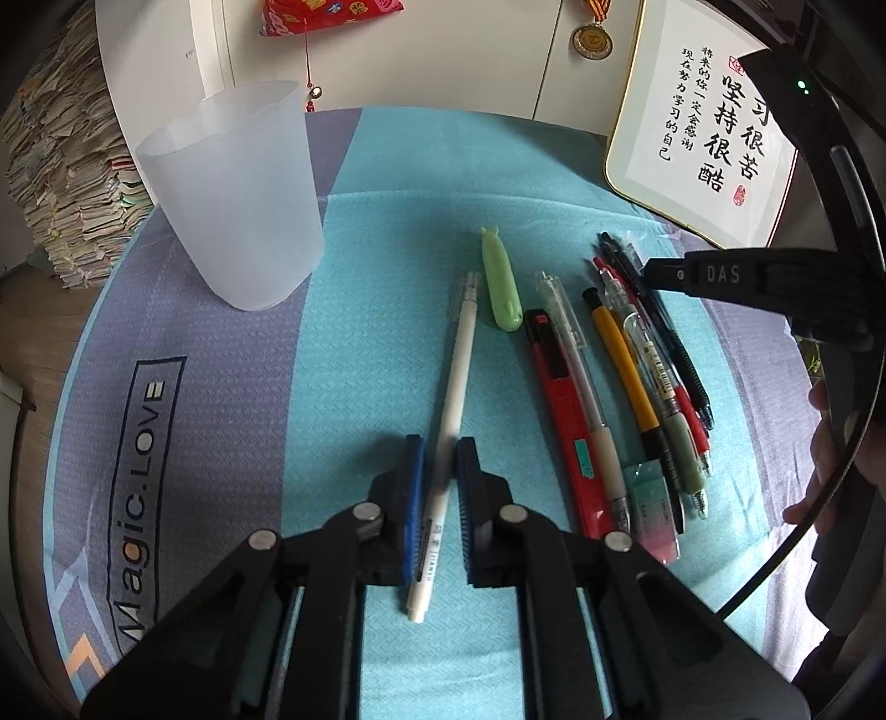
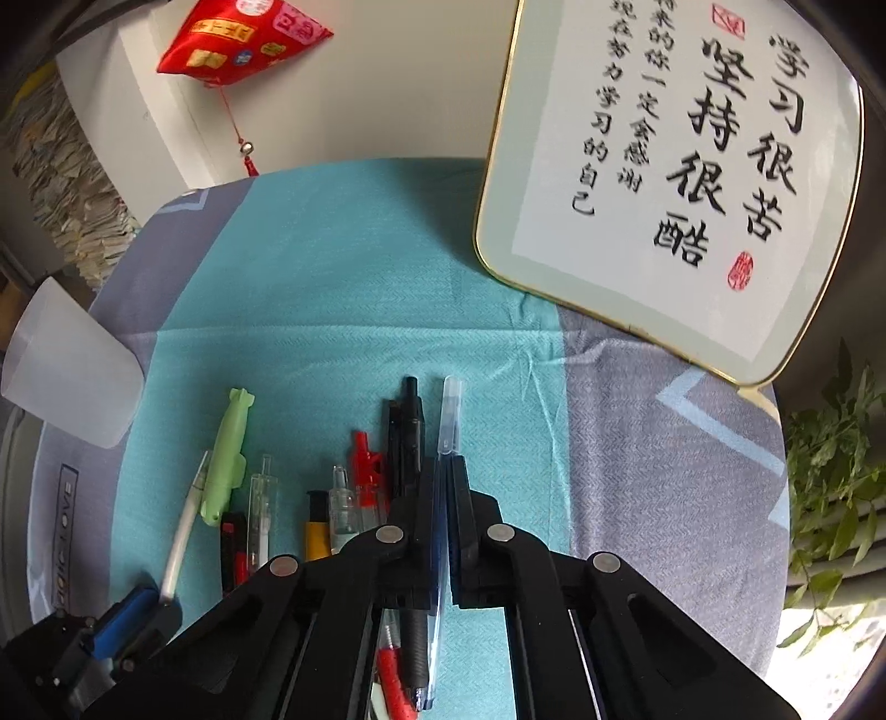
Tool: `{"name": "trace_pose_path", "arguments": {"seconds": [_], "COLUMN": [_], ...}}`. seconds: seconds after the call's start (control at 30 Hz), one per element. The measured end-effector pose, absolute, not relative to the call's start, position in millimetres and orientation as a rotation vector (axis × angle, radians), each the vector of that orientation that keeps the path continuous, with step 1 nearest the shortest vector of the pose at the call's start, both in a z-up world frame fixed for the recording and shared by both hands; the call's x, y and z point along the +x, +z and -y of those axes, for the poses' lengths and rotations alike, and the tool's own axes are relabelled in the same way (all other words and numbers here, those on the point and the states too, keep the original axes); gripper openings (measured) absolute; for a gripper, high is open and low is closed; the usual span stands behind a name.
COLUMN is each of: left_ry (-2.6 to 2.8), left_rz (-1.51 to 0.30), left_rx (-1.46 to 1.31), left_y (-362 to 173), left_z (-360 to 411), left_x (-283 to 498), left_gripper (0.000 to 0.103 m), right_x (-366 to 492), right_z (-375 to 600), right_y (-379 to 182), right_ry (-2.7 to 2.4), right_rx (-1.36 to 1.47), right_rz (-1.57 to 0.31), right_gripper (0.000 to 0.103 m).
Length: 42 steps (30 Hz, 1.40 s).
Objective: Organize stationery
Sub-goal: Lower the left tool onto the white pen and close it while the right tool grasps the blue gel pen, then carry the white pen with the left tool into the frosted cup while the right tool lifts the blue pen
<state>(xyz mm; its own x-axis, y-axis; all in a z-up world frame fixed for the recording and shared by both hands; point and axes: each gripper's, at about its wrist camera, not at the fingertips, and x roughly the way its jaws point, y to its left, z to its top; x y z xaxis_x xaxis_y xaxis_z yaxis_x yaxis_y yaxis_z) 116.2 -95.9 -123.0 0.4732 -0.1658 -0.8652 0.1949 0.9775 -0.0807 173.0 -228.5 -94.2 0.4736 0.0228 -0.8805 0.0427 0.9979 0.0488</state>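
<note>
Teal-and-grey cloth (image 1: pixel 387 183) covers the tabletop, white wall behind w/ a red hanging charm (image 1: pixel 332 14) and a framed calligraphy board (image 1: pixel 703 138) leaning at far right.

Left gripper (image 1: pixel 440 459): I've got the white pen (image 1: pixel 457 376) sitting between the pads, jaws close either side of the barrel, a sliver of gap on the left pad, so not clamped as far as I can tell. Pen lies flat on the cloth, long axis running away from me, capped tip toward the far edge, leaning slightly right; butt end pokes back under the jaws.

Right gripper (image 2: pixel 446 471): jaws pinched tight on a clear-capped blue pen (image 2: pixel 449 415), long axis straight ahead, cap pointing at the far edge of the table.

Right wrist cam shows that grip; left cam only sees the right gripper's body from the side over the pile, fingertips hidden. Left cam gives the full pile: green pen (image 1: pixel 501 282), red cutter (image 1: pixel 565 421), clear gel pen (image 1: pixel 581 376), yellow pen (image 1: pixel 626 365), black pen (image 1: pixel 659 327), eraser (image 1: pixel 656 509). Right cam sees only their far ends.

Frosted cup (image 1: pixel 238 194) stands upright far left, well apart from the pens. Potted greenery (image 2: pixel 830 471) shows only in right cam.
</note>
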Motion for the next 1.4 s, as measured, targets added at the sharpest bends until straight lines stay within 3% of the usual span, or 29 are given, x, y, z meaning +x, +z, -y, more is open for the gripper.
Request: {"name": "trace_pose_path", "arguments": {"seconds": [0.43, 0.83, 1.4], "left_ry": [-0.240, -0.243, -0.281], "left_rz": [-1.058, -1.058, -1.058], "left_rx": [-0.004, 0.018, -0.021], "left_y": [-123, -123, -122], "left_z": [89, 93, 87], "left_x": [115, 114, 113], "left_gripper": [0.005, 0.006, 0.005], "right_x": [172, 190, 178], "right_z": [250, 235, 235], "right_y": [-96, -104, -91], "right_ry": [0.014, -0.065, -0.075], "right_rx": [0.168, 0.044, 0.029], "right_rz": [-1.094, -1.146, -1.069], "right_gripper": [0.001, 0.004, 0.006]}}
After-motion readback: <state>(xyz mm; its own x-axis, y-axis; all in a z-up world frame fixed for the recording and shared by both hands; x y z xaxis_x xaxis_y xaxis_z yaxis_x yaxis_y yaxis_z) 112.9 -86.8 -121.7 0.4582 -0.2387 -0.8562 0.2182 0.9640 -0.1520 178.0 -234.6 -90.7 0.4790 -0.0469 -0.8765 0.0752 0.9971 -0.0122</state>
